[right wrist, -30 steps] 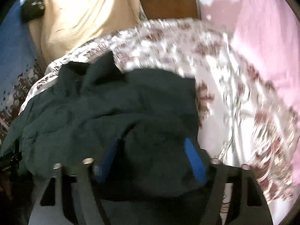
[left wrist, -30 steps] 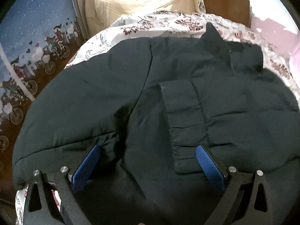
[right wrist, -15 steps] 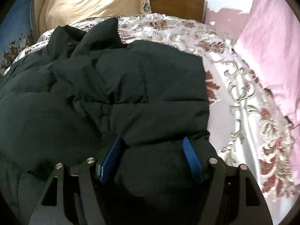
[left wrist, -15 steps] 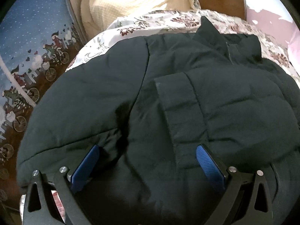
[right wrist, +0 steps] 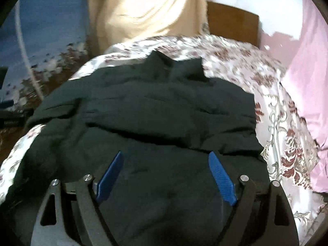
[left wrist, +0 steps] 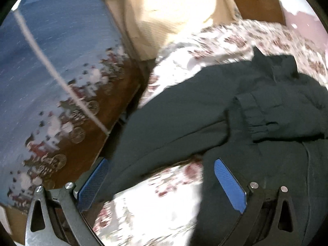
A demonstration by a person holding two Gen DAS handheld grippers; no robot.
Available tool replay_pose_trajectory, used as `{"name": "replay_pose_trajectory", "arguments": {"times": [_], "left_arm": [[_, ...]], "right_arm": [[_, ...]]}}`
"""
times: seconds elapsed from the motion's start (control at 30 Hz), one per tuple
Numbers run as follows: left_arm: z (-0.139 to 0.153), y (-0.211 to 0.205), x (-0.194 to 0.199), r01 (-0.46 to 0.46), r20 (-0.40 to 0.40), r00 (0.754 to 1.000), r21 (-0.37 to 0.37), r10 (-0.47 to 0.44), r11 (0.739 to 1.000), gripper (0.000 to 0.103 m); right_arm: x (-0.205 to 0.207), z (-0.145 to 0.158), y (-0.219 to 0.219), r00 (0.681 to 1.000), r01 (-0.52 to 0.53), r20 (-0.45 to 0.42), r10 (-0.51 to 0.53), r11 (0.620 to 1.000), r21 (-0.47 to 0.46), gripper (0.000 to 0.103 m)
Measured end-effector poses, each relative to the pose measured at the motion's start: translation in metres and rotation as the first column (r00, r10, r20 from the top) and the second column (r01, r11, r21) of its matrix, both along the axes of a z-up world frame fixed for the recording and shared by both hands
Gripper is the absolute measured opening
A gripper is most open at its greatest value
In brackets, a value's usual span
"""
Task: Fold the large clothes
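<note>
- Lying on the floral bedsheet (right wrist: 285, 127), the dark padded jacket (right wrist: 164, 112) fills the middle of the right wrist view, folded in on itself with its collar (right wrist: 174, 67) at the far end, well beyond the tongs.
- The right gripper (right wrist: 166, 174) hangs over the near part of the jacket; its jaws are spreading apart, dark fabric shows in the gap between the blue pads (right wrist: 221, 178), and the pads do not press on it.
- The left gripper (left wrist: 162, 182) has its jaws wide apart and clamps nothing; between its blue pads (left wrist: 229, 186) shows a patch of bedsheet (left wrist: 164, 194), with the jacket's edge lying just past the tips.
- In the left wrist view the jacket (left wrist: 205, 110) spreads ahead and to the right of that gripper, and the right pad sits over dark fabric.
- A sleeve with a gathered elastic cuff (left wrist: 256, 119) lies folded across the jacket's body, ahead and to the right of the left gripper.
- A blue patterned cloth with small bicycle figures (left wrist: 51, 71) hangs far to the left of the left gripper, beyond the bed's edge.
- A cream knitted blanket (right wrist: 149, 10) is draped beyond the jacket's collar, straight ahead of the right gripper.
- A brown wooden headboard (right wrist: 231, 22) stands past the sheet, and a pink cloth (right wrist: 307, 82) lies to the right of the right gripper.
- Both views are blurred at the edges.
</note>
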State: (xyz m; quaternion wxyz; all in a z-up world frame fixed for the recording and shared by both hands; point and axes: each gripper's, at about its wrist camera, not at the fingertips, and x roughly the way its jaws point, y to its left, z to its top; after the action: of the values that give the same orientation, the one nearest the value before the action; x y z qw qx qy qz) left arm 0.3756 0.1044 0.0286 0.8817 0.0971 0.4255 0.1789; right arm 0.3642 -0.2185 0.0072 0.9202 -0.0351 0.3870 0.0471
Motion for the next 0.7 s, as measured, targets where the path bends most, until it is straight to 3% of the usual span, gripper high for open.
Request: {"name": "replay_pose_trajectory", "arguments": {"times": [0.13,0.27,0.33,0.43,0.57,0.63,0.7], "left_arm": [[0.010,0.043,-0.033,-0.057,0.034,0.998,-0.018,0.058,0.998,0.103],[0.001,0.100,-0.060,-0.114,0.021,0.993,-0.060,0.115,0.992,0.103],[-0.008,0.128,-0.068,-0.134,0.008,0.991,-0.094,0.136,0.986,0.103],[-0.022,0.163,-0.077,-0.157,-0.022,0.987,-0.219,0.156,0.963,0.103],[-0.043,0.189,-0.068,-0.165,-0.039,0.986,-0.450,0.165,0.878,0.103],[-0.054,0.191,-0.056,-0.170,-0.052,0.984,-0.550,0.169,0.818,0.103],[-0.068,0.193,-0.040,-0.187,-0.070,0.980,-0.658,0.187,0.729,0.103]], "right_arm": [[-0.026,0.020,0.025,0.998,-0.061,0.023,0.062,0.998,-0.034,0.084],[-0.042,0.035,0.058,0.993,-0.117,0.017,0.117,0.992,-0.042,0.084],[-0.045,0.039,0.075,0.990,-0.137,0.010,0.138,0.990,-0.046,0.085],[-0.036,0.039,0.105,0.983,-0.185,0.004,0.186,0.980,-0.071,0.085],[-0.015,0.031,0.144,0.972,-0.234,-0.020,0.233,0.969,-0.077,0.085],[0.003,0.024,0.163,0.970,-0.244,-0.028,0.242,0.967,-0.072,0.085],[0.016,0.017,0.174,0.972,-0.236,-0.022,0.235,0.969,-0.077,0.085]]}}
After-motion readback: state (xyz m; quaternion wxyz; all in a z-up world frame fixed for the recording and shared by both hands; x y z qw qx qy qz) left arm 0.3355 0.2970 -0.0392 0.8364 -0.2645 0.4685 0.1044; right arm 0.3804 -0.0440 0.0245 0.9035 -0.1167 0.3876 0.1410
